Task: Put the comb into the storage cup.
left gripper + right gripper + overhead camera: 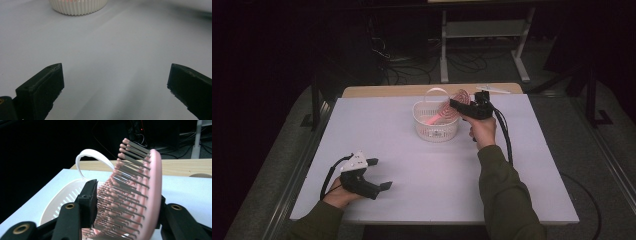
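Note:
A pink hairbrush (447,112) leans in a white slotted basket (422,107) at the table's back middle, handle down inside and head above the rim. My right gripper (457,102) reaches in from the right and holds the head. In the right gripper view the brush (147,185) stands between the jaws of that gripper (127,202), bristle tips against one pad and its back against the other, above the basket (62,200). My left gripper (379,174) rests open near the front left, nothing between its fingers. The left gripper view shows that gripper (115,82) spread wide over bare table, basket (77,6) far ahead.
A white sheet (437,175) covers the table, with a wooden strip (412,90) showing at its back edge. A thin white item (492,89) lies on that strip at the back right. Behind the table, a white frame (484,30) and cables sit on the dark floor.

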`<state>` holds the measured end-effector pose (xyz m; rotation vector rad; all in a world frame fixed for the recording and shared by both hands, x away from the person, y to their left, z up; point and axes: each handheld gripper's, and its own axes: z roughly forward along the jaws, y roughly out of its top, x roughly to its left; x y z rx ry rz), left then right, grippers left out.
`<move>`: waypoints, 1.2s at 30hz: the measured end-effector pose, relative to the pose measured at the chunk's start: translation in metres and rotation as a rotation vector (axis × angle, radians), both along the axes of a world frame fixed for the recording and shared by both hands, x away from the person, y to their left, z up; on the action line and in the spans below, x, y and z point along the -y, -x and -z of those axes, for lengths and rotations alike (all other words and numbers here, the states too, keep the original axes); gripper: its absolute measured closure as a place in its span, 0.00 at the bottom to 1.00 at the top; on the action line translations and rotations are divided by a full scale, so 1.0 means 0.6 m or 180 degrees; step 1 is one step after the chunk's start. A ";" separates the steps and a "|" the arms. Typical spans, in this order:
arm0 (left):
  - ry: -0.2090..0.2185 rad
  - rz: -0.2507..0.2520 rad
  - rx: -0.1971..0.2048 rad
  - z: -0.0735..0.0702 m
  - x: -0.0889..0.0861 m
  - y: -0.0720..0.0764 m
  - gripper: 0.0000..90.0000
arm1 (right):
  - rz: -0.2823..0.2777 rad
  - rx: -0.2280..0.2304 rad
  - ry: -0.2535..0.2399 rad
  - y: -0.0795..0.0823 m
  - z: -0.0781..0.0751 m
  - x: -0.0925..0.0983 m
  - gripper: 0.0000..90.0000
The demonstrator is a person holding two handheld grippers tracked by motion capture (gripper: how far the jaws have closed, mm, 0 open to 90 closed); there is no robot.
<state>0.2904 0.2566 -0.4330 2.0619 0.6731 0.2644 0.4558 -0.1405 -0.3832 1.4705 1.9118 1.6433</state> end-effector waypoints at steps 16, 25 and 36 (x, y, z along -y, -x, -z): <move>-0.0008 -0.0083 0.0004 -0.002 0.000 0.001 0.01 | 0.0001 0.0022 0.0287 0.009 -0.008 0.016 0.22; -0.0004 -0.0069 -0.0003 0.001 -0.005 0.002 0.01 | -0.0157 0.0059 0.0561 0.026 -0.017 0.014 0.06; 0.0013 -0.0059 -0.0003 0.000 -0.005 0.001 0.01 | -0.0325 0.0062 0.0715 0.041 -0.020 0.015 0.01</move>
